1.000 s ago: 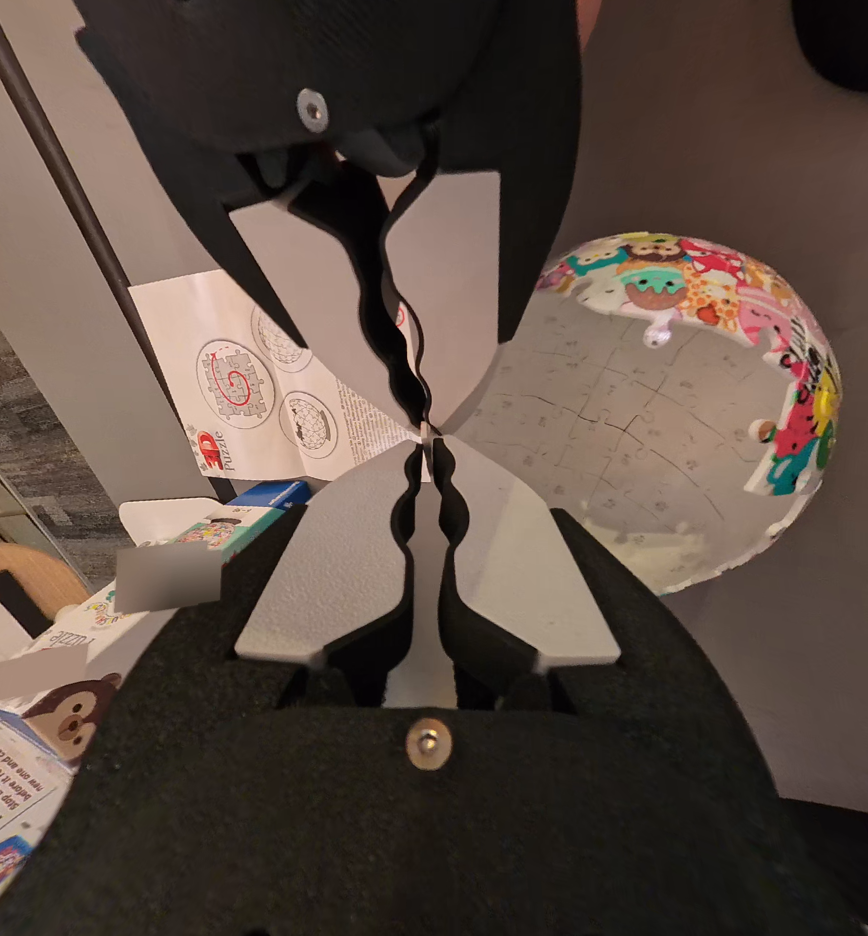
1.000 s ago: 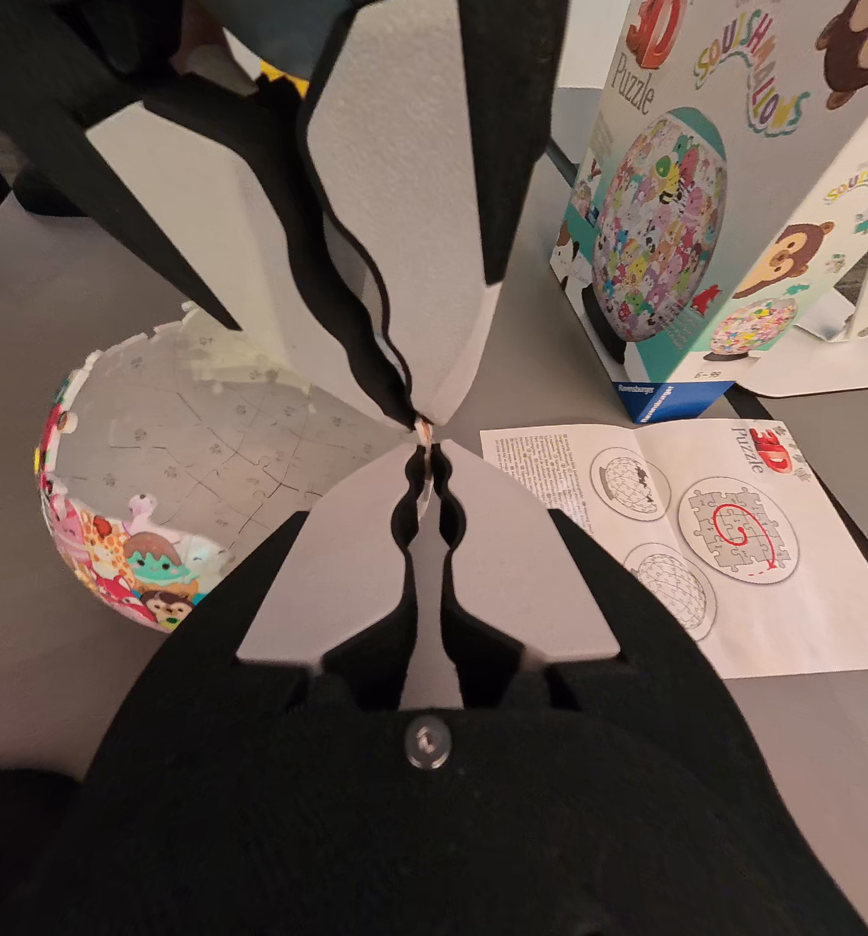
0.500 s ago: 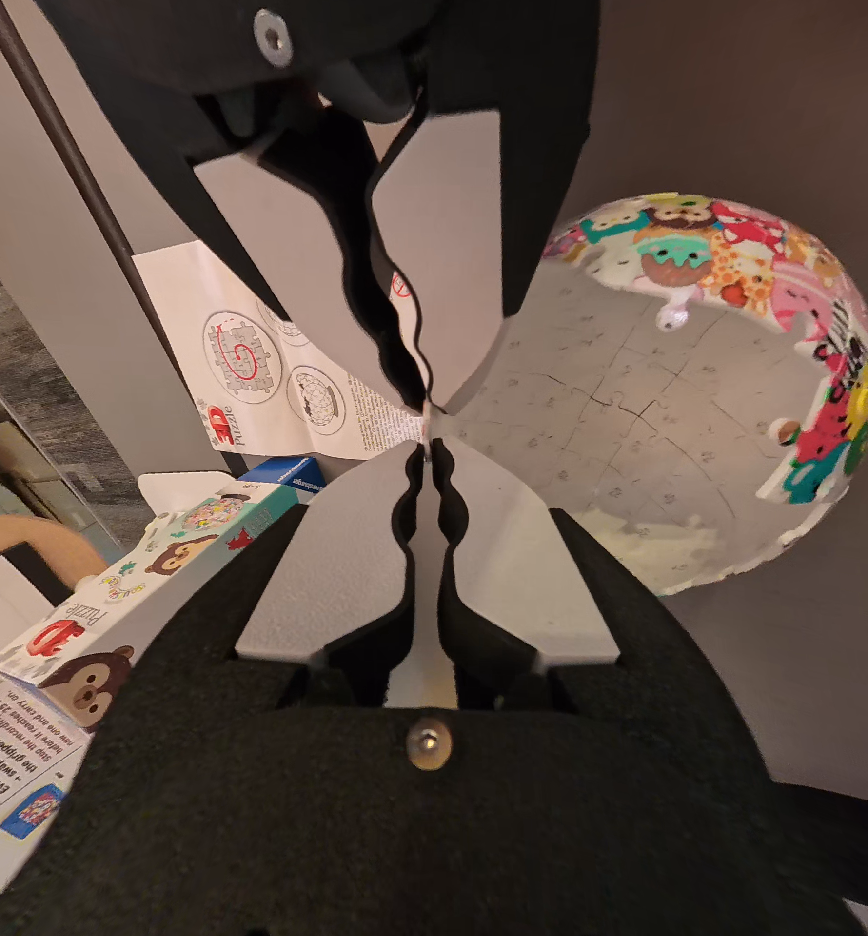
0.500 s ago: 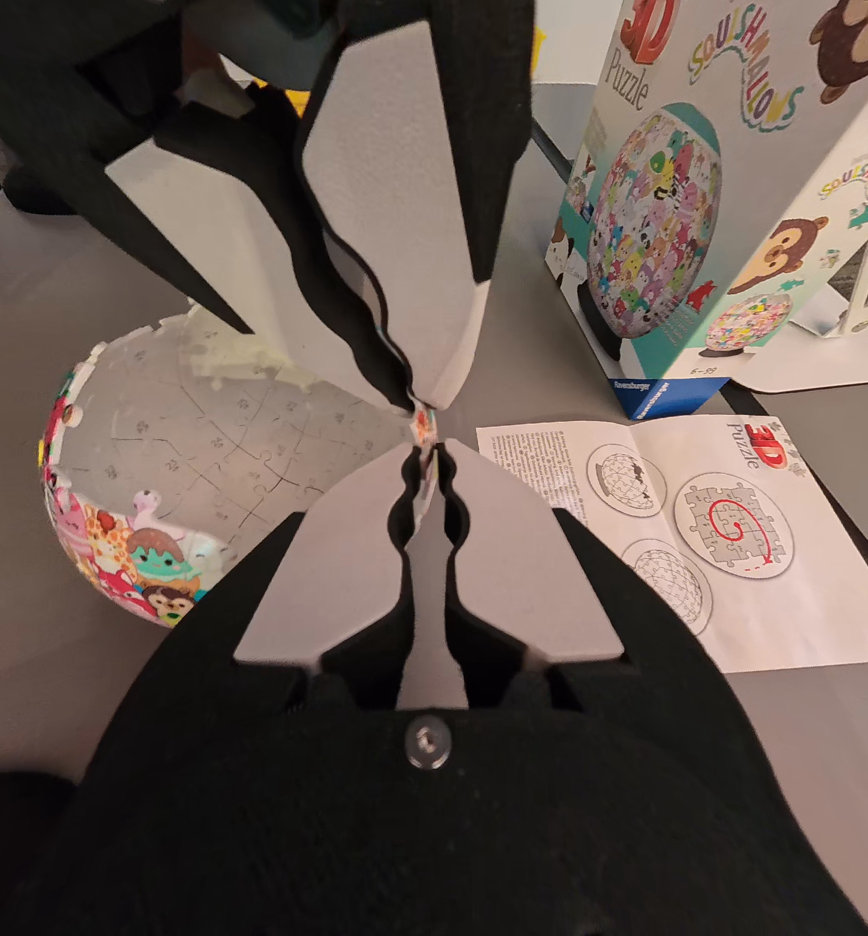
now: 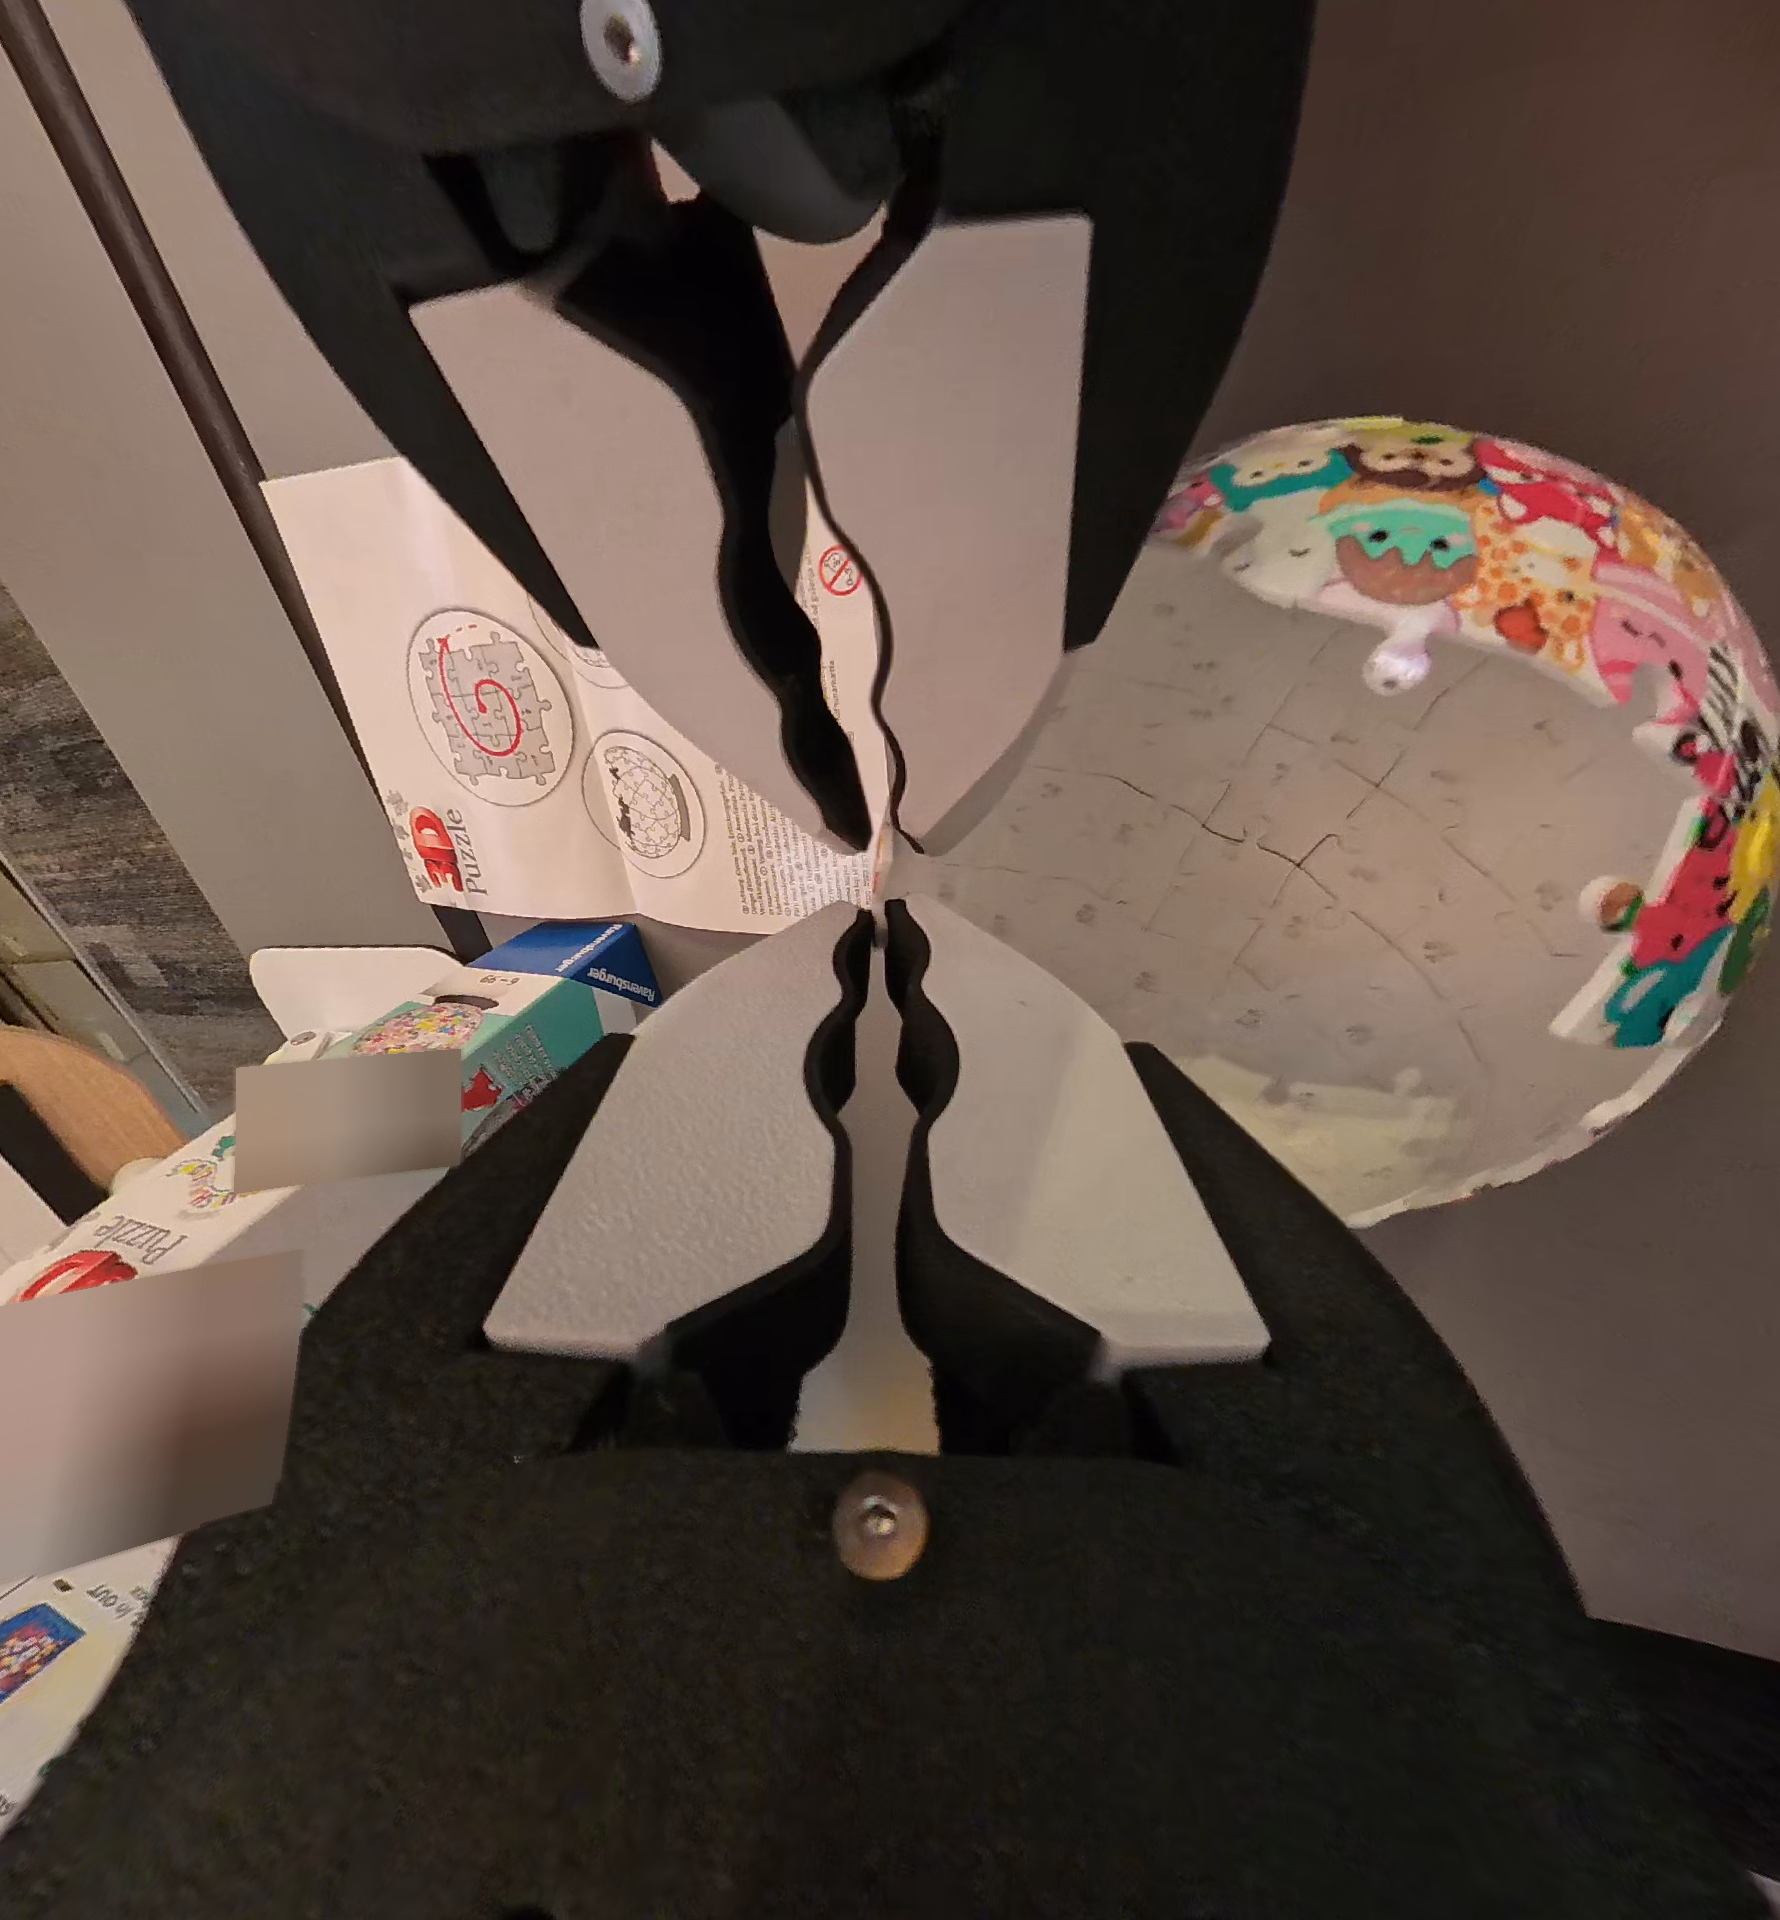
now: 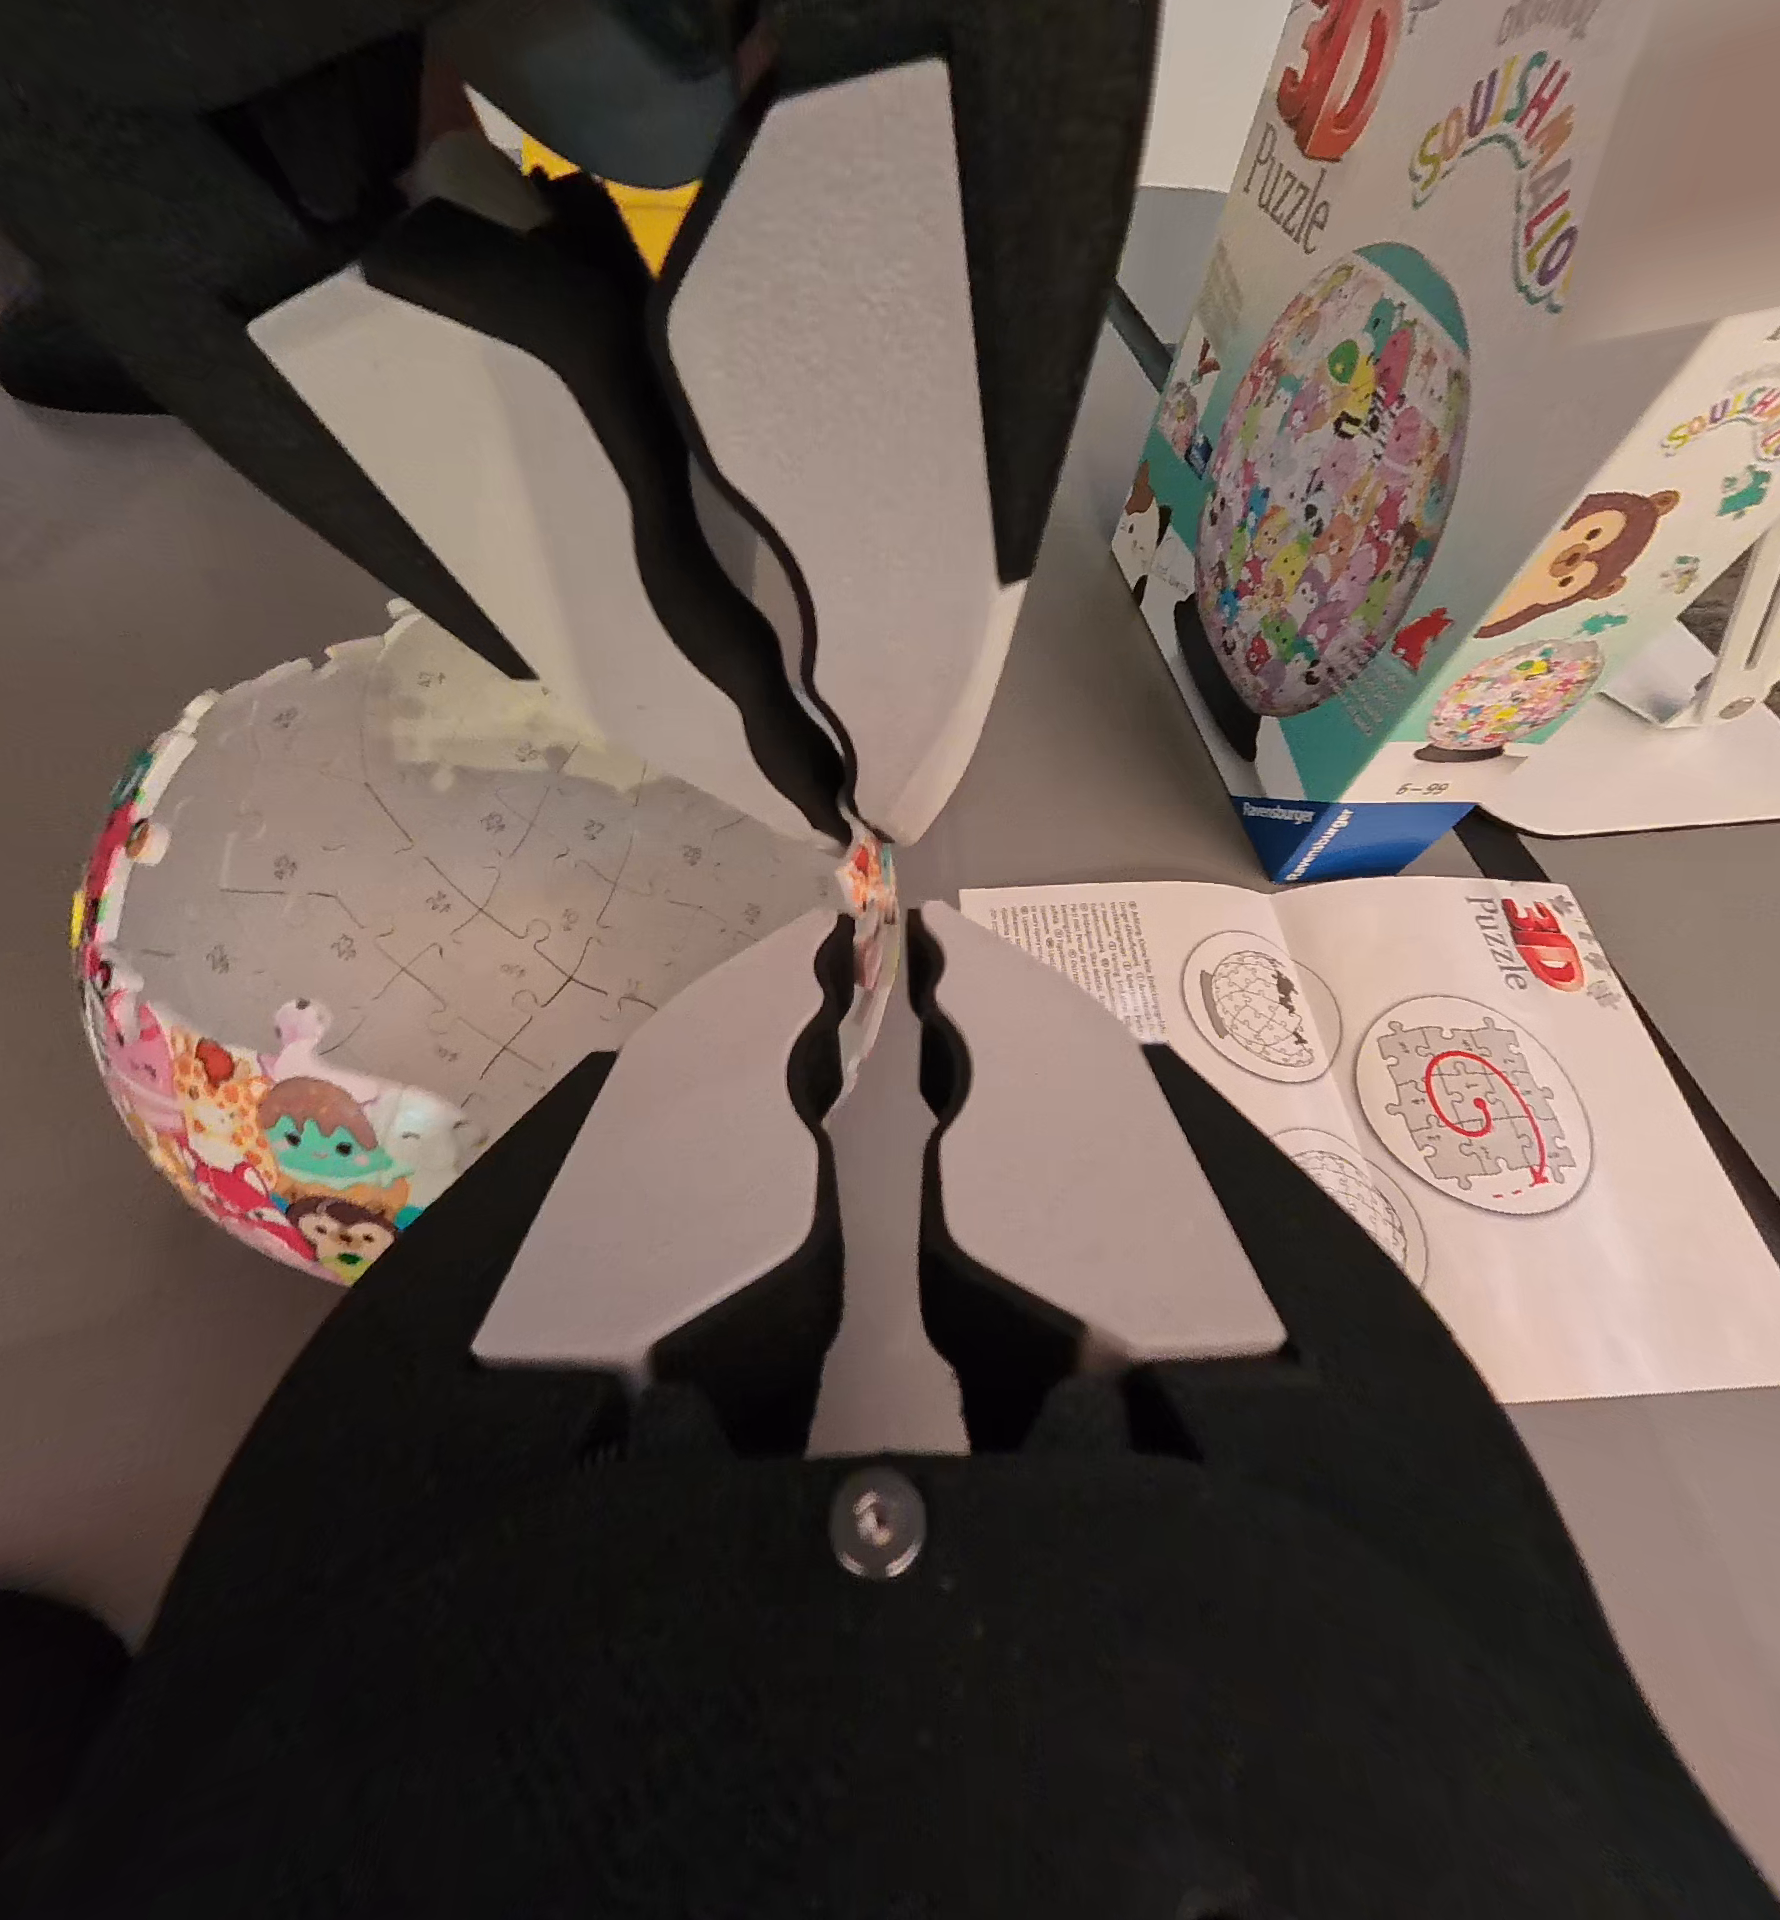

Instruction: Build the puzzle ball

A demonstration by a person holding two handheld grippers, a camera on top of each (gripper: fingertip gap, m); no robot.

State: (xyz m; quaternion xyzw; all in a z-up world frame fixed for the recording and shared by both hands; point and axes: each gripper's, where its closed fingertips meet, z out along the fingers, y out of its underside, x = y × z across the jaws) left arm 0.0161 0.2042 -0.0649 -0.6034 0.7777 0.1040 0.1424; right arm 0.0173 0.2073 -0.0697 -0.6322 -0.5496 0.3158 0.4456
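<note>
The two grippers met tip to tip above the grey surface (image 6: 190,1403), with a small puzzle piece (image 6: 868,914) between them. In the right wrist view the right gripper (image 6: 881,914) had its jaws parted a little, the colourful piece lying against the left one only, so it was not clamping it. The left gripper (image 5: 883,914), seen in its own view, had its jaws nearly together on the pale edge of the puzzle piece (image 5: 881,868), and appeared to be pinching it. Opposite each gripper the other one reached in from the top of the frame.

The half-built puzzle ball (image 6: 366,935) lay on the surface beside the grippers, an open shell with a grey inside and bright cartoon animals on the outside. An instruction sheet (image 6: 1437,1091) lay flat on the other side, and the puzzle box (image 6: 1385,468) stood just behind it, near a white stand (image 6: 1696,769)
</note>
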